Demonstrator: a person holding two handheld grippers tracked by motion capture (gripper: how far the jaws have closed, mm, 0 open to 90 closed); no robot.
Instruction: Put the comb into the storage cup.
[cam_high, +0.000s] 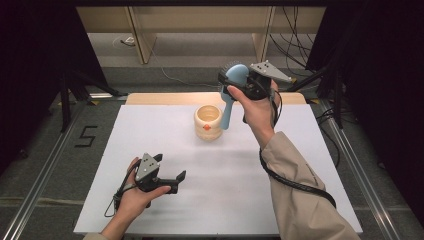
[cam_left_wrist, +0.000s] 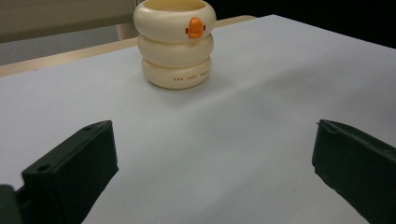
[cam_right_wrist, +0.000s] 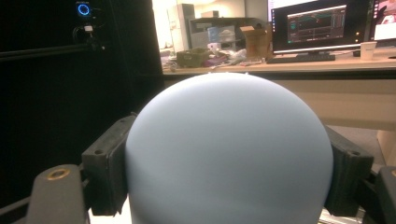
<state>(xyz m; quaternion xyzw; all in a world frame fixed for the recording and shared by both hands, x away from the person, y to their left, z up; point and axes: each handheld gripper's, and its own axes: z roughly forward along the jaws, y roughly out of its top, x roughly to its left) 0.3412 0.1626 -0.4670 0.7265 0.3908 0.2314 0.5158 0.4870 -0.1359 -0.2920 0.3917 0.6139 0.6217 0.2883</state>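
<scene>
A light blue brush hangs in the air with its handle pointing down, just right of a cream ringed cup with an orange duck-bill mark. My right gripper is shut on the brush's rounded head, above the back of the white table. In the right gripper view the head sits between both black jaws of the gripper. My left gripper rests low at the table's front left, open, with nothing in it. In the left gripper view its jaws stand wide apart, facing the cup.
The white board lies on a wooden tabletop whose edge shows at the back. Dark curtains and stands flank both sides. Past the brush, the right gripper view takes in a desk with a monitor.
</scene>
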